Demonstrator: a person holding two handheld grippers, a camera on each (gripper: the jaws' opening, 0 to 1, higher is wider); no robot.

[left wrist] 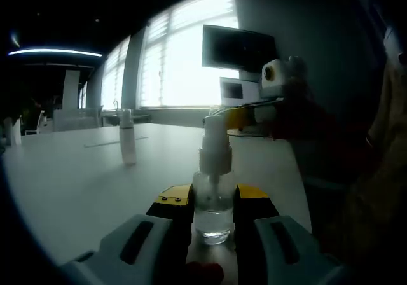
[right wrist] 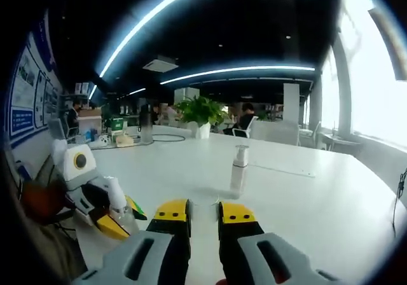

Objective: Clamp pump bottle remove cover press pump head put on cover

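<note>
A clear pump bottle [left wrist: 213, 212] stands on the white table [left wrist: 82, 183], a pale cover [left wrist: 216, 142] over its pump head. My left gripper [left wrist: 213, 202] is shut on the bottle's body, one yellow-tipped jaw on each side. My right gripper [left wrist: 222, 115] comes in from the right, its yellow jaw level with the cover's top and close beside it; contact is unclear. In the right gripper view, my right gripper [right wrist: 205, 218] stands open by a narrow gap with nothing between its jaws. The held bottle [right wrist: 117, 199] and left gripper [right wrist: 121, 216] lie to its left.
A second white pump bottle [left wrist: 127, 139] [right wrist: 240, 168] stands alone further along the table. A person's sleeve [left wrist: 343, 189] fills the right side. A dark monitor [left wrist: 238, 46] hangs by the bright windows. Far off are a potted plant [right wrist: 200, 113], desks and seated people.
</note>
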